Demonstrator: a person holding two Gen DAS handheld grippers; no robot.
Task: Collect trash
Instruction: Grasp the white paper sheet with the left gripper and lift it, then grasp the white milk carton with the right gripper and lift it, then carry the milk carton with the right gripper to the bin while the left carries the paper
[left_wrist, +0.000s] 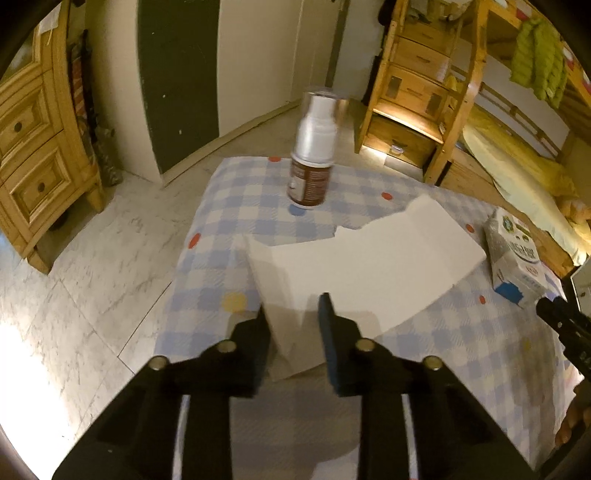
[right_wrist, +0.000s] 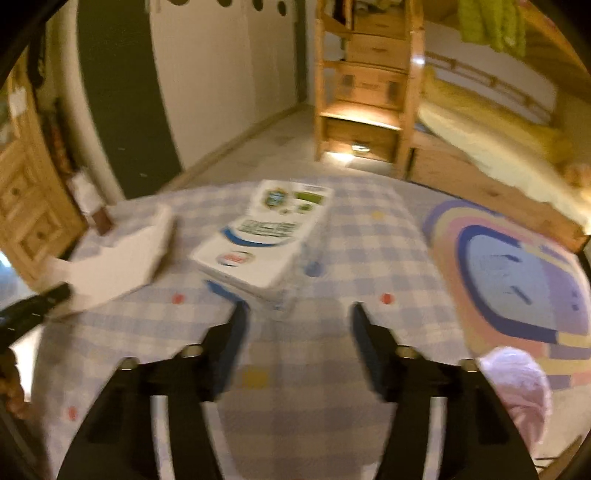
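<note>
A white sheet of paper (left_wrist: 369, 266) lies on the blue checked tablecloth (left_wrist: 229, 206). My left gripper (left_wrist: 293, 314) is open, its fingers on either side of the paper's near folded edge. A brown bottle with a white top (left_wrist: 312, 166) stands behind the paper. A white milk carton (left_wrist: 515, 254) lies on its side at the right. In the right wrist view the carton (right_wrist: 266, 240) lies just ahead of my right gripper (right_wrist: 297, 314), which is open and empty. The paper (right_wrist: 118, 254) is at the left there.
A wooden dresser (left_wrist: 33, 147) stands at the left on a marble floor. A wooden bunk bed with step drawers (left_wrist: 413, 96) is behind the table. A colourful round mat (right_wrist: 517, 273) and a pink cloth (right_wrist: 517, 387) lie at the right of the table.
</note>
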